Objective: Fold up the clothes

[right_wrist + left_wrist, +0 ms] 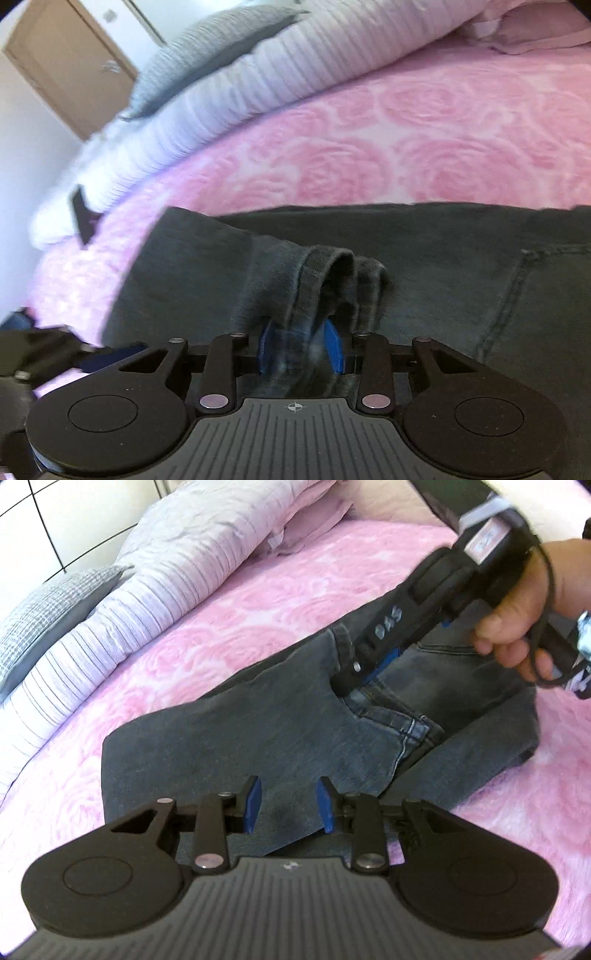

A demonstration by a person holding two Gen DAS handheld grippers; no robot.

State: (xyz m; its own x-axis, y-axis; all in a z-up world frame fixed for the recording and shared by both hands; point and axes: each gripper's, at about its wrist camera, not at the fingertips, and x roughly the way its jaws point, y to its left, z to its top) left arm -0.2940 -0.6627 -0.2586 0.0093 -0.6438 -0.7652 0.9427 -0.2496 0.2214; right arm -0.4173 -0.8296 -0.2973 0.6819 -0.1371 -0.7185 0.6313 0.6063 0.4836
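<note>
Dark grey jeans (258, 731) lie partly folded on the pink bedspread (258, 602). My left gripper (288, 801) hovers over the near leg, its blue pads apart and nothing between them. My right gripper (365, 672) reaches down from the upper right, held by a hand, onto a raised hem of the jeans. In the right wrist view the right gripper (301, 347) has a bunched fold of the jeans (332, 273) pinched between its blue pads. The left gripper shows blurred at that view's lower left (40, 350).
A striped lilac duvet (122, 602) and a grey pillow (48, 609) lie along the far side of the bed. More pillows (229, 520) are at the head. A brown door (66, 62) and a dark flat object (83, 218) on the duvet edge show in the right wrist view.
</note>
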